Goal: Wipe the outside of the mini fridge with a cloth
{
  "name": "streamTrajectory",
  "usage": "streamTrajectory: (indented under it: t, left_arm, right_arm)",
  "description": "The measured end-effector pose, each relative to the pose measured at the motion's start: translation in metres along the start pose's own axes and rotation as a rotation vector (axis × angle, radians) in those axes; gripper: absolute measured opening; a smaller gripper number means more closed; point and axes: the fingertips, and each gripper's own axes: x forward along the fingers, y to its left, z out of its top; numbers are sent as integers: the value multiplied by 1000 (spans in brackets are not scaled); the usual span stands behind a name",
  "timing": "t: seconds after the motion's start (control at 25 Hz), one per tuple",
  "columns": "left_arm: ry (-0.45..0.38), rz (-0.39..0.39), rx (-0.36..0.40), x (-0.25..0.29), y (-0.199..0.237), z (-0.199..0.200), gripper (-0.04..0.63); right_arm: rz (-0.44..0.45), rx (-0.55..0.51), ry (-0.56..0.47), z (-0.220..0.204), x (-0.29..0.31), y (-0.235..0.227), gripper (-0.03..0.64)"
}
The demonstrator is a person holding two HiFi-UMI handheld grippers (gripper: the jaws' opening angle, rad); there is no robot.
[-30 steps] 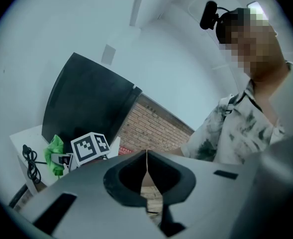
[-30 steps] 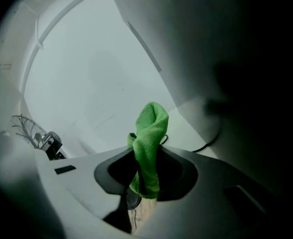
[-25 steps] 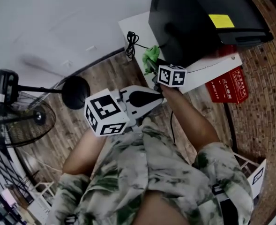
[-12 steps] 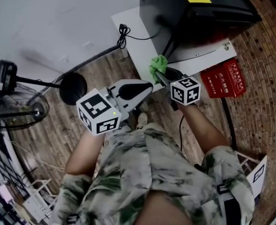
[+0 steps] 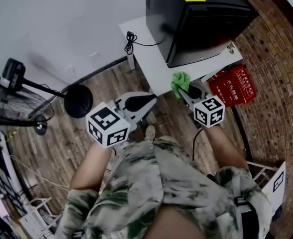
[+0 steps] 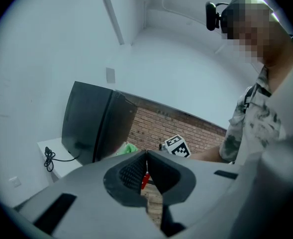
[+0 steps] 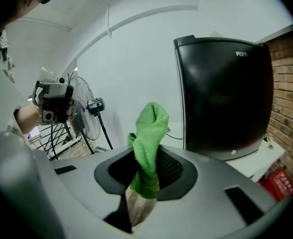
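Now that you have drawn the right gripper back toward yourself, the bunched green terry cloth no longer touches the glossy black mini fridge. A second ago it was pressed low against the fridge. It now hangs just off the near edge of the white surface, at about 1 o'clock from your body, with the fridge beyond it toward 12 o'clock. That looks like a stroke broken off rather than a finished job, so you will probably have to carry the cloth back onto one of the fridge's faces.

Your right gripper is clamped firmly on the cloth, whose free end stands up out of the jaws. The left gripper has its jaws pressed together on nothing. It idles at about 11 o'clock, well apart from the fridge, and has barely shifted.

The head view cuts off the fridge's far top edge, and its back and far side are out of sight. On so dark and shiny a shell you cannot tell which parts have been wiped. The lettering near its top in the right gripper view is too small to read, and the cloth's lower end is buried between the jaws. The red carton at 2 o'clock is partly hidden by the surface's edge.
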Motion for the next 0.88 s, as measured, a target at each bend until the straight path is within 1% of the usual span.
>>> streamTrajectory:
  t: [0.2,0.28,0.44,0.52,0.68,0.76,0.88]
  left_arm:
    - [-23,-3,13,-22,-37,-17,26]
    - [-28,-3,8,-25,-51,-26,26]
    - [-7,3,10,-29,-80,-45,26]
    - [0,28,16,-31,-91,-50,26]
    - [-20,100,4,-25,-109,-56,26]
    - [-25,128,1,-13,-120,-60,26]
    - [7,146,10,18,-141,-69,26]
  right_arm:
    - [-19,11,-5,-15,-49,30,107]
    - [-34,7,-3,-20,-70,38,107]
    - [-40,-24,9,-30,-110,50,107]
    - [-26,-31,1,-33,-125,52,107]
    - [20,-32,-33,-36,-146,51,107]
    - [48,-35,-53,-36,-158,46,107]
    - [76,-42,-79,-39,-185,29,107]
